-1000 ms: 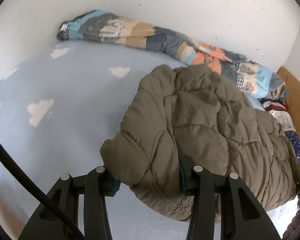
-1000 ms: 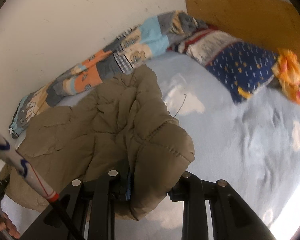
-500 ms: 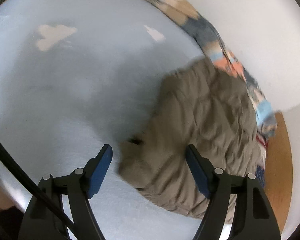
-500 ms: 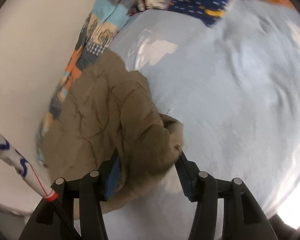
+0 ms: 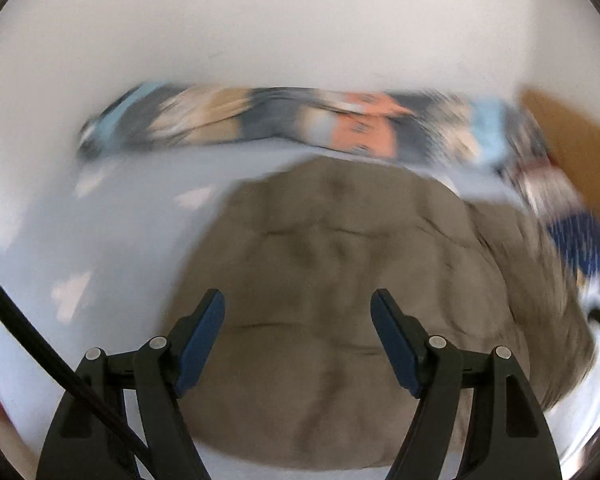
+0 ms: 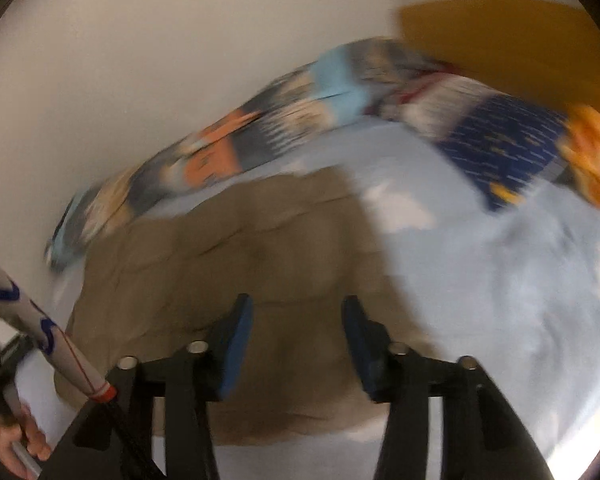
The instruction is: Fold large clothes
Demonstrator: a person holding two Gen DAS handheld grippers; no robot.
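Both views are being smeared by motion blur.

The print on the patchwork blanket along the wall is being blurred past reading, and the quilting seams of the olive padded jacket are being softened in both views. The jacket's near edge is being hidden behind the fingers in the right wrist view. A hand is being cut off at the lower left edge there, and the orange cloth is being cropped at the right rim.
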